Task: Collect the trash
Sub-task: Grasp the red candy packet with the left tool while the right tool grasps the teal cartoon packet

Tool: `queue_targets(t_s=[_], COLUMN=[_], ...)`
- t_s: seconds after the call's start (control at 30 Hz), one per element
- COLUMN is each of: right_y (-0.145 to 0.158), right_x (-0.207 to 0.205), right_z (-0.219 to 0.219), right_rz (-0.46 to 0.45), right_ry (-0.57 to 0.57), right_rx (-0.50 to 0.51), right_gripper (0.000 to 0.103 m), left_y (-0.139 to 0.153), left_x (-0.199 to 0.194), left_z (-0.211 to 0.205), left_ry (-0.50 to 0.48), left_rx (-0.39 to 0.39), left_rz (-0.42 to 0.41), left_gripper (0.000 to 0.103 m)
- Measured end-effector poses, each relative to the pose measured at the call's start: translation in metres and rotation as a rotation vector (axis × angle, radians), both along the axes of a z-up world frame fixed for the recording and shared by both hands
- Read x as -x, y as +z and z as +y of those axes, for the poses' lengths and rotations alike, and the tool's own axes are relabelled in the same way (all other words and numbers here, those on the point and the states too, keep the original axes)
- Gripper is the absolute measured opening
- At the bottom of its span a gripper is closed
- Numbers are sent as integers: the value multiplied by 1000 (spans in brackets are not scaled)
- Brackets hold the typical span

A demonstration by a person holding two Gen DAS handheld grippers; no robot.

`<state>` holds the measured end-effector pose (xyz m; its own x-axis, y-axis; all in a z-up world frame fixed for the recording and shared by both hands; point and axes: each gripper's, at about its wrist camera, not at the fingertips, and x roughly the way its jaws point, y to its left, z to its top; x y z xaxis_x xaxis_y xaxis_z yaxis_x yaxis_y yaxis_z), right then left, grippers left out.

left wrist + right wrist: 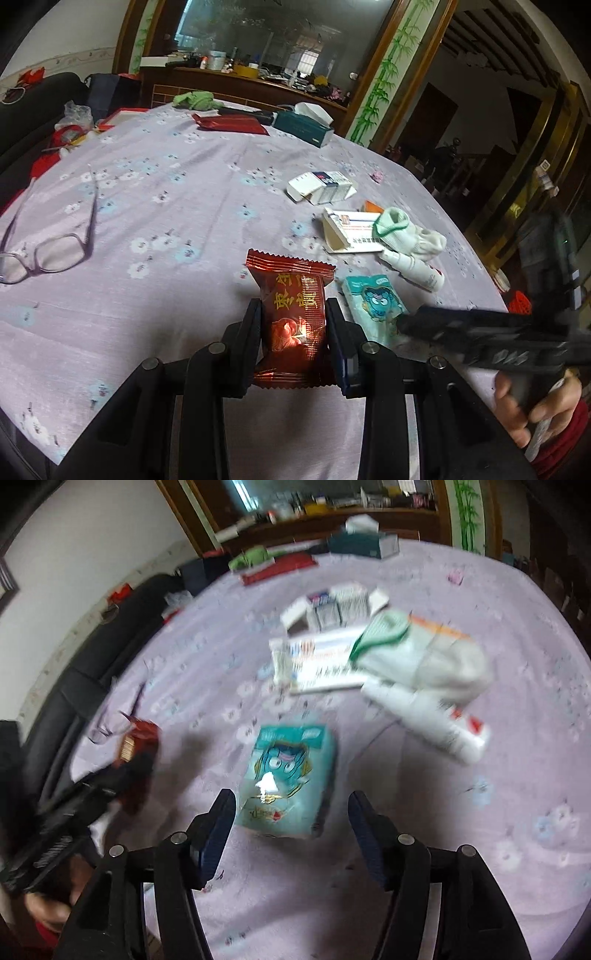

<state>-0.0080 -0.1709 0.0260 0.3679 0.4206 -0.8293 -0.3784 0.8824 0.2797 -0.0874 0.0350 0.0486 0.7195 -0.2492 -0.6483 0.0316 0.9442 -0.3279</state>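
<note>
Left gripper (293, 325): fingers clamped on a red snack packet (293, 317), held above the tabletop (147, 192).
Right gripper (291, 834): fingers spread wide, holding nothing.
Tissue pack (290, 775): teal, lying flat on the tabletop just ahead of the right fingers, between their tips.
Tissue box (304, 125): at the far edge, a white tissue sticking out.
Small cartons (321, 186): flaps open, contents unclear.
Blur: right view smeared.

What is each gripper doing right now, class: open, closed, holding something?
Left gripper: closed on the red foil snack packet.
Right gripper: open, empty, with the teal cartoon tissue pack just ahead.
</note>
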Motion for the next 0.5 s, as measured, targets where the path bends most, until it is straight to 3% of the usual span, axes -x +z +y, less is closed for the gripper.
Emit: queue_targets(t_s=[0.23,0.27,0.3,0.33,0.4,0.5], right_y=[-10,-9,-10,-9,-6,-1], right_x=[0,0,0,2,3,9], right_z=[29,29,30,30,23,11], right_rz=[-64,-72,-83,-91,-92,-93], right_ry=[-11,-17,-20,-16,-27,-46], right_rx=[123,129,137,143,114,50], right_gripper=[67,61,46,45,31,23], left_y=[-2,-2,-3,-3,-3,-4], left_x=[2,2,2,2,2,2], left_z=[9,9,9,9,9,3], left_ry=[11,11,11,12,9,-6], left_rx=[3,3,1,1,2,1], left_rz=[2,1,-2,-3,-3,-3], left_gripper=[32,32,32,32,32,32])
